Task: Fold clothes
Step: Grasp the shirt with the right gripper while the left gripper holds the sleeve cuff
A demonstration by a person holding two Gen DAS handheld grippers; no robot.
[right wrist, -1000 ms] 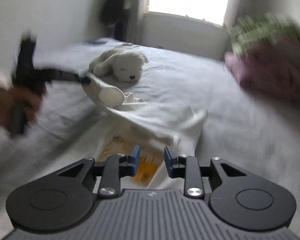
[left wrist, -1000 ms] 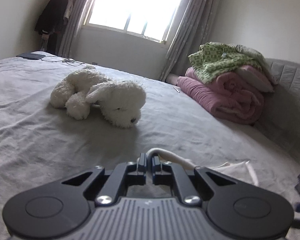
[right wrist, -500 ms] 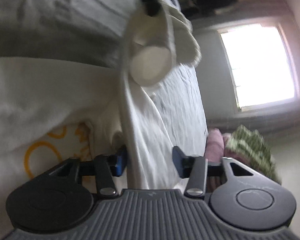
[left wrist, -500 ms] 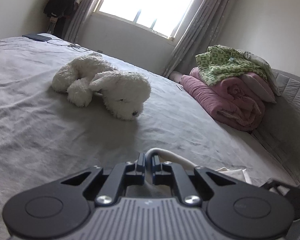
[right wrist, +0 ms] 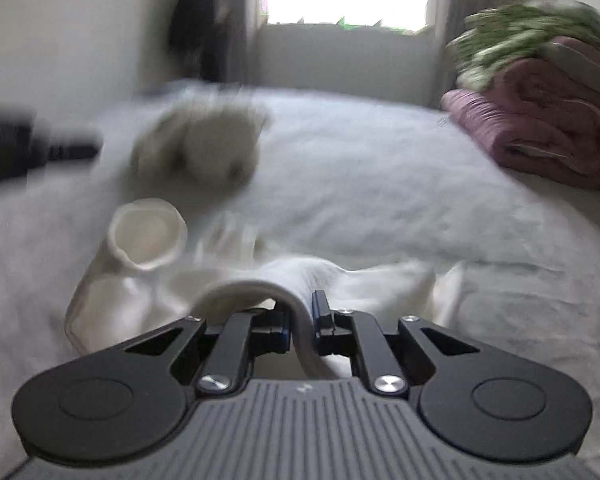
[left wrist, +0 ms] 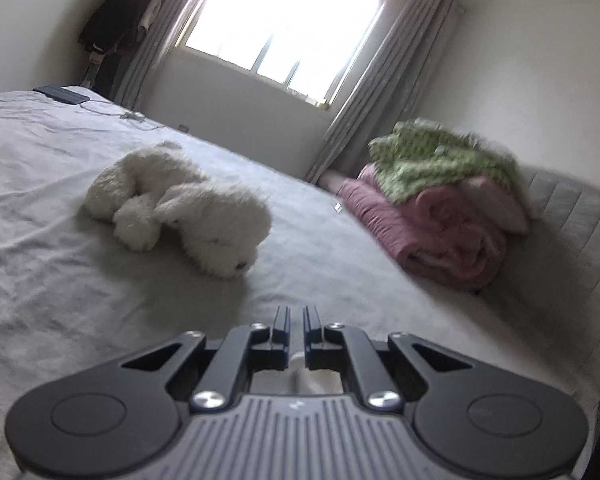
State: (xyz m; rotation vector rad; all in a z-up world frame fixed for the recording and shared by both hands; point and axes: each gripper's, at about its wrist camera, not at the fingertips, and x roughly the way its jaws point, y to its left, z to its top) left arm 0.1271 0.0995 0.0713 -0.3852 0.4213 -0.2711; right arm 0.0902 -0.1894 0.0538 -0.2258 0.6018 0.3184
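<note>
**A:** Fingers first. The right gripper (right wrist: 300, 322) is now pinched tight on a thick rolled edge of the white garment (right wrist: 364, 280), maybe a hem or collar, hard to say. Half a second back its fingers were spread wide with cloth just draped between them, so a grab has been made. The left gripper (left wrist: 296, 330) is a different story: its fingers are close together with a thin gap showing, and only a bit of white cloth is seen low behind them. A second ago a loop of that cloth was sticking up past the tips, now nothing is poking through. Whether anything is actually held there can't be told.

**B:** And the garment itself?

**A:** It's lying crumpled on the grey bed (left wrist: 60, 280), spread from about 9 to 3 o'clock just past the right fingers, with an open sleeve cuff (right wrist: 148, 236) gaping at 10 o'clock. Further out, a white plush dog (left wrist: 180, 208) is parked at 11 o'clock in the left view, and a pink blanket pile (left wrist: 440, 228) with a green one on top sits at 2 o'clock.

**B:** So what's that mean for folding?

**A:** Probably that the grip has been passed to the right side. No neat fold is seen, everything's blurry and bunched.
</note>
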